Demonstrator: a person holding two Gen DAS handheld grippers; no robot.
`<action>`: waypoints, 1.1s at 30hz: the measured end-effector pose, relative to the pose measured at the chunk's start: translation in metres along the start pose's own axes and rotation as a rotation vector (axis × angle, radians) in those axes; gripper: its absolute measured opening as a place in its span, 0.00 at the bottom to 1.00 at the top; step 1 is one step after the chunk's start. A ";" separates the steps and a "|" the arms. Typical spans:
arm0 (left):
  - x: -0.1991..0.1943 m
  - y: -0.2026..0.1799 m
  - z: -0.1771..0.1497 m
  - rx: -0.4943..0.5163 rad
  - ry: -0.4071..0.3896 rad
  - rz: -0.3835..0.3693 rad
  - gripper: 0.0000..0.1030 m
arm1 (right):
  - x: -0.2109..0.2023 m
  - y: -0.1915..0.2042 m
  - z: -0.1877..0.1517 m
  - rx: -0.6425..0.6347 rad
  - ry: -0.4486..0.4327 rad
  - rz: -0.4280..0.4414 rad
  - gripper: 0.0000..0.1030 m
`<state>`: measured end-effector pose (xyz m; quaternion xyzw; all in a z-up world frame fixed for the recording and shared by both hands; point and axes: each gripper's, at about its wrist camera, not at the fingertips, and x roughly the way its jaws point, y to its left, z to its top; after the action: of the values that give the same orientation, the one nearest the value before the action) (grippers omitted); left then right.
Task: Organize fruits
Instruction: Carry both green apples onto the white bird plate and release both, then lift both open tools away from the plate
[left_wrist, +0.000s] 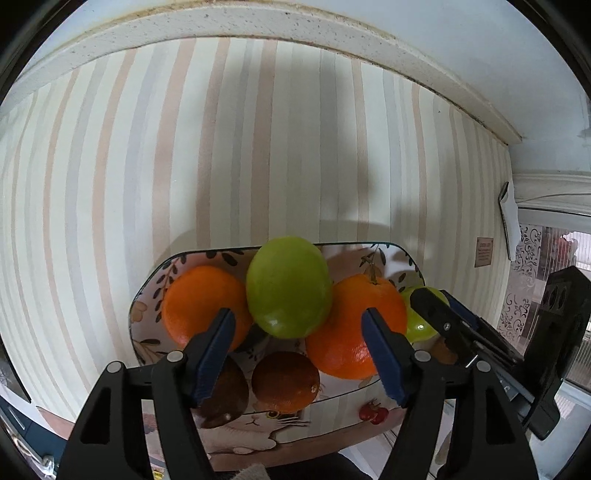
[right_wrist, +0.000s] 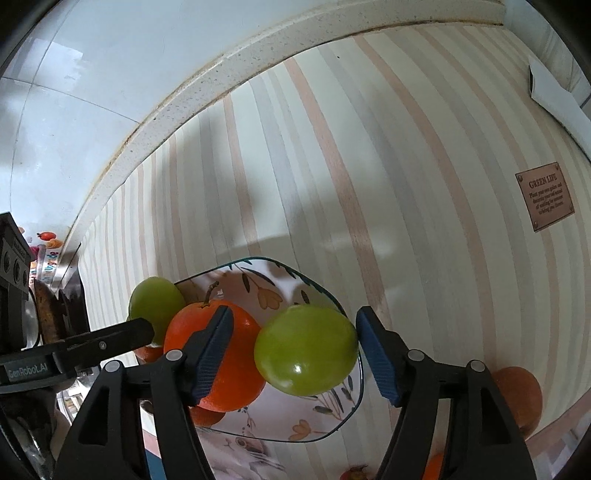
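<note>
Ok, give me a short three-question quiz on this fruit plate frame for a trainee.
1. True or false: the left gripper is shut on a fruit.
2. In the left wrist view, which fruit sits topmost on the plate? A) green apple B) pineapple C) watermelon
3. Fill in: the number of large bright oranges touching that apple, one on each side, is ___.

Key: 1 false, the left gripper and the right gripper both stand open and hold nothing. 2 A. 3 two, one on the left and one on the right.
</note>
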<state>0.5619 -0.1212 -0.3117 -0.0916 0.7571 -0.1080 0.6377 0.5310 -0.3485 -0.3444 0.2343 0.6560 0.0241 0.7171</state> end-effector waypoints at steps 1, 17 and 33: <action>-0.003 0.001 -0.003 0.000 -0.012 0.006 0.67 | -0.003 0.001 -0.001 -0.007 -0.005 -0.007 0.74; -0.045 0.015 -0.108 0.027 -0.305 0.234 0.83 | -0.068 0.035 -0.081 -0.236 -0.147 -0.161 0.93; -0.106 -0.004 -0.213 0.045 -0.503 0.232 0.83 | -0.173 0.063 -0.183 -0.364 -0.350 -0.166 0.93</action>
<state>0.3704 -0.0854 -0.1759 -0.0142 0.5777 -0.0250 0.8157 0.3503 -0.2964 -0.1657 0.0474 0.5238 0.0420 0.8495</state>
